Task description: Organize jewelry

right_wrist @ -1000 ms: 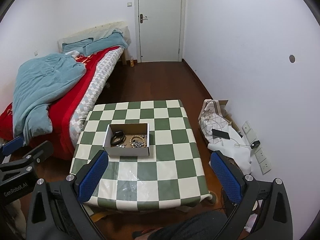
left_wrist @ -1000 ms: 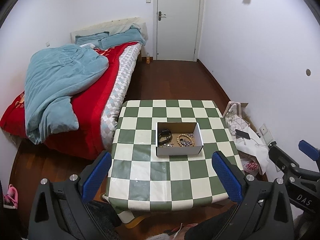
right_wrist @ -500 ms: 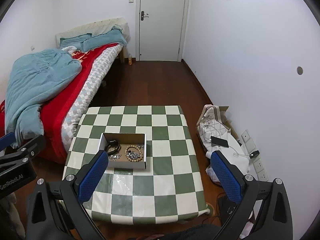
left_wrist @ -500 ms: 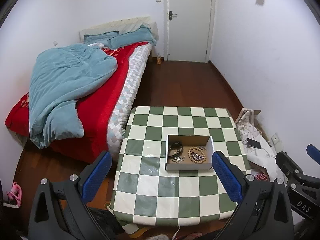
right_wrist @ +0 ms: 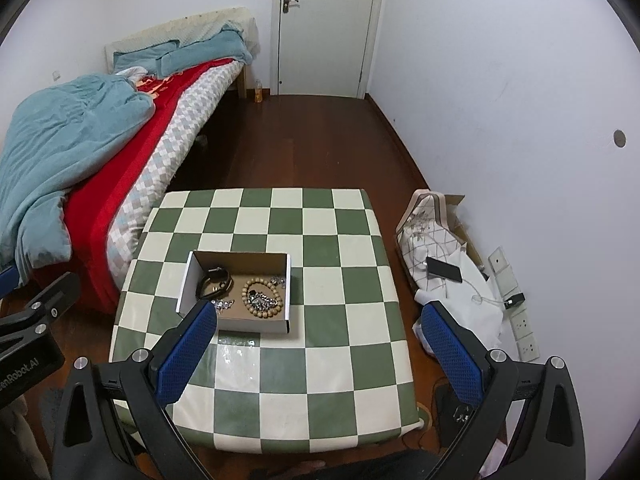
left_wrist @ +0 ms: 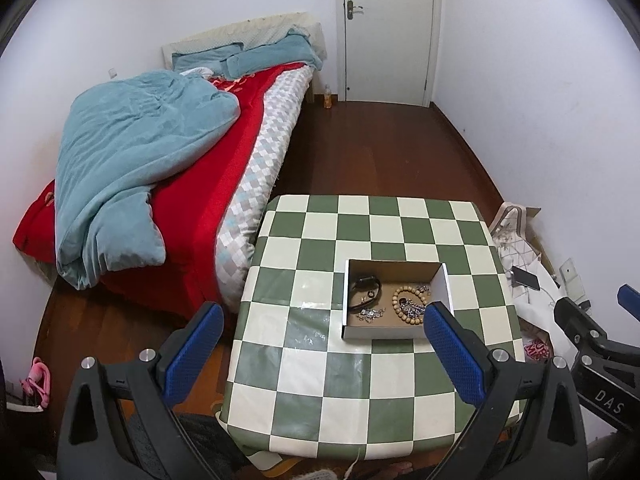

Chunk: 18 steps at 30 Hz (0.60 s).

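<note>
Both grippers, left [left_wrist: 320, 350] and right [right_wrist: 316, 346], hover above the checkered worktop [right_wrist: 320, 376], jaws spread wide and empty. The cardboard box [left_wrist: 442, 286] of jewelry, including a bead bracelet [right_wrist: 262, 294], sits nearer than a second ago.

We see white walls [left_wrist: 540, 100], a closed white door [left_wrist: 388, 32] and a dark wooden floor [left_wrist: 380, 152]. A bed [left_wrist: 224, 168] (red cover, blue blanket [left_wrist: 132, 160]) stands just beside the green-and-white checked table [right_wrist: 320, 240].
</note>
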Motion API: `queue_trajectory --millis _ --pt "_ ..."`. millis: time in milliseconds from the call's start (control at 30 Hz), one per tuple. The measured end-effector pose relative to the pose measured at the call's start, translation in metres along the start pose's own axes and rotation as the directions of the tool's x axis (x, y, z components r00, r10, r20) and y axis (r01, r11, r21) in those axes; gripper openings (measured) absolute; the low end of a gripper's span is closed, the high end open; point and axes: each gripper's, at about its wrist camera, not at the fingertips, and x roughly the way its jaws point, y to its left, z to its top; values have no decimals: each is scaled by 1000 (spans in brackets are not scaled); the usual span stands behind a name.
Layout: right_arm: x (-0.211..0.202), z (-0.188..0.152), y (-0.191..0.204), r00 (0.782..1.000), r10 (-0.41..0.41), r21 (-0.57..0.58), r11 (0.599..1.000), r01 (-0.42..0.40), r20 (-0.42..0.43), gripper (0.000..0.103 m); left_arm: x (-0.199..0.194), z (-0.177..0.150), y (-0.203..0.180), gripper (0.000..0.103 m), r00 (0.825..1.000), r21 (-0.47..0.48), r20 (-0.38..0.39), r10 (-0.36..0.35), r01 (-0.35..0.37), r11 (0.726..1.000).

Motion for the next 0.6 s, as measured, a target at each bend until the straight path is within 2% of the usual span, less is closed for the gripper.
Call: queue_trajectory --millis 600 --pt "1 -2 3 1000 23 -9 1000 -23 -2 103 2 3 -1 102 1000 6 0 3 -3 1000"
